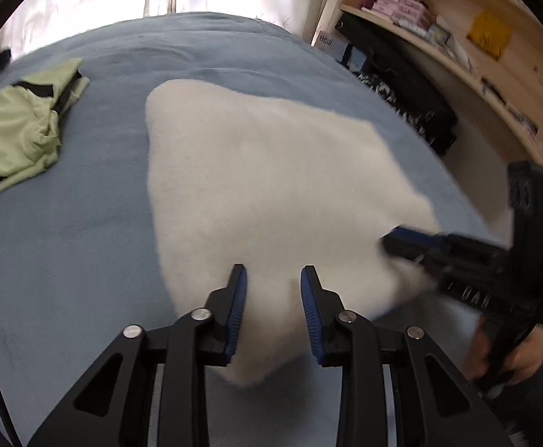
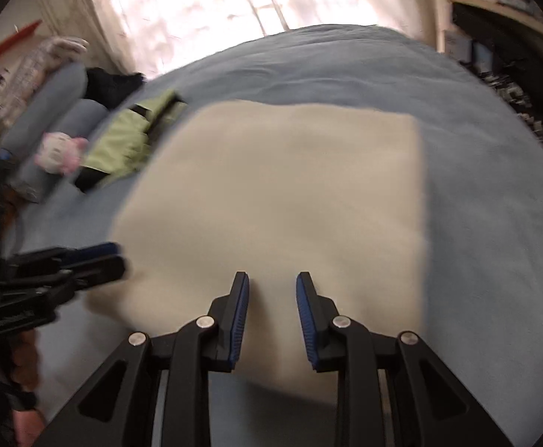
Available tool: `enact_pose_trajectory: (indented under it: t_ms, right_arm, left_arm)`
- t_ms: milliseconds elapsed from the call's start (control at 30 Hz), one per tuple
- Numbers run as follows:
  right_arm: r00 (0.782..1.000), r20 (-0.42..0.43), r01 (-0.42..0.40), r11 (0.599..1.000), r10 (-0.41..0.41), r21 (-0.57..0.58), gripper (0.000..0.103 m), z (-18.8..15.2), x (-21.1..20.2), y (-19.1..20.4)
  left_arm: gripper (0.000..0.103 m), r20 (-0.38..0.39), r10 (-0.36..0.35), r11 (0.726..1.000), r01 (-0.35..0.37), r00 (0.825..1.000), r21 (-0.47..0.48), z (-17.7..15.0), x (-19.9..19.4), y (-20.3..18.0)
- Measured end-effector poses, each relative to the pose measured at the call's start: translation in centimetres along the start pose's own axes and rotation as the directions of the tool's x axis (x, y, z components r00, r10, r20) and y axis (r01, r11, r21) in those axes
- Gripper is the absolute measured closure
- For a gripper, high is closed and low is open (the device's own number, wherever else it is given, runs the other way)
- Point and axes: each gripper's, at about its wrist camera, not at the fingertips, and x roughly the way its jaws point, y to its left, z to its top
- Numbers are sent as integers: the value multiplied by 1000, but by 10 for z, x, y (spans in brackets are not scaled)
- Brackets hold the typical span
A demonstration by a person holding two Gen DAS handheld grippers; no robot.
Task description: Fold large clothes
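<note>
On a blue bed (image 1: 85, 242), left wrist view: left claw (image 1: 273, 279) pinching near edge of white fleece garment (image 1: 271, 171), green jacket (image 1: 18, 126) apart. Right wrist view: right claw (image 2: 272, 285) gripping same cloth's near edge (image 2: 278, 193), left claw (image 2: 100, 259) alongside.

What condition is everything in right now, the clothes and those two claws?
White fleece: spread on the bed, near edge pinched.
Green top: crumpled, unfolded, lying apart from the fleece.
Left claw: closed on the fleece's edge.
Right claw: closed on the fleece's edge.
</note>
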Motion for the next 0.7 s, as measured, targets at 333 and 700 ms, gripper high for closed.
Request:
enact_pose_trajectory:
  t_ms: [333,700]
  right_arm:
    - [998,12,58,998,-58,35,103,-11,-16,-37]
    - [1000,10,16,965,-19,261,100,-22,-22,-51]
  left_arm:
    - [94,28,9,998,-7,1000,-67,-6,-1,13]
    - [84,47,18,975,-7,999,-223,-10,-9,16]
